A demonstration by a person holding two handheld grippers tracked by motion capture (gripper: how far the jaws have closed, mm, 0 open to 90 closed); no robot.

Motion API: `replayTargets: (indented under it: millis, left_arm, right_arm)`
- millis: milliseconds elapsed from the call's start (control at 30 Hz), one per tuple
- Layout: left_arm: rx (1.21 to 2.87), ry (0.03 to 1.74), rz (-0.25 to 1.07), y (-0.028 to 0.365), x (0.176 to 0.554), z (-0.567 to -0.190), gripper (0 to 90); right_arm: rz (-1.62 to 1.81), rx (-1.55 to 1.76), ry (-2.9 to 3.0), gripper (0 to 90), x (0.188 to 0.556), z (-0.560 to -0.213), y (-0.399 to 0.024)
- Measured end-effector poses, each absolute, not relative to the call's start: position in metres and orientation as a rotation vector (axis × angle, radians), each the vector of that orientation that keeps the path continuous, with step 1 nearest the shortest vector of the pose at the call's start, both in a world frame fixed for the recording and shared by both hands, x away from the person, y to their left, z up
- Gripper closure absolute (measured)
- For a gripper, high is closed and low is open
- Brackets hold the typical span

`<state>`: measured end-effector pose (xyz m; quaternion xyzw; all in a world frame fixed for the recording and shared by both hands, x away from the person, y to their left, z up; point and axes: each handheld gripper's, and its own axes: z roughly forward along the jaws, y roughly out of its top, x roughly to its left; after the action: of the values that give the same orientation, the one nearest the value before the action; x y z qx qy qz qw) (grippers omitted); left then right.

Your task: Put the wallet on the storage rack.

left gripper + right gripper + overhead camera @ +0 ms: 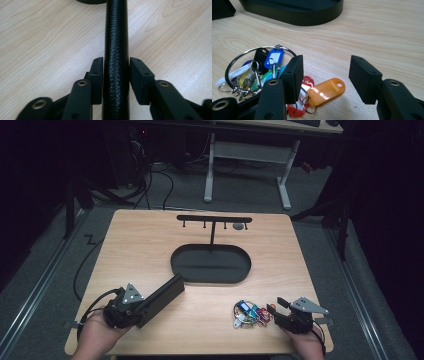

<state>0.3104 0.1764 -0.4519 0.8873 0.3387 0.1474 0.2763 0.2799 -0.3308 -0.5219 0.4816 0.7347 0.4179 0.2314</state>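
The left gripper point(141, 308) pinches a long black case point(162, 298) between its jaws; the case lies flat on the wooden table point(150, 245), its far end just beside the black oval tray point(210, 265). The right gripper point(276, 307) has its jaws spread with nothing between them, just beside a bunch of coloured key tags point(274, 77) on a metal ring. A hook stand point(214, 219) rises from the tray's far edge.
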Motion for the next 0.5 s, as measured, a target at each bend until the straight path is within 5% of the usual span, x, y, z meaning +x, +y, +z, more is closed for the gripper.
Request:
replayTargets:
  millis: [500]
  left_arm:
    - [2.425,0.877,0.344,0.1745,0.315,-0.4495,72.8]
  right_arm:
    - [1.141,1.321,2.023,46.2,0.2794,-0.5224,-0.3331]
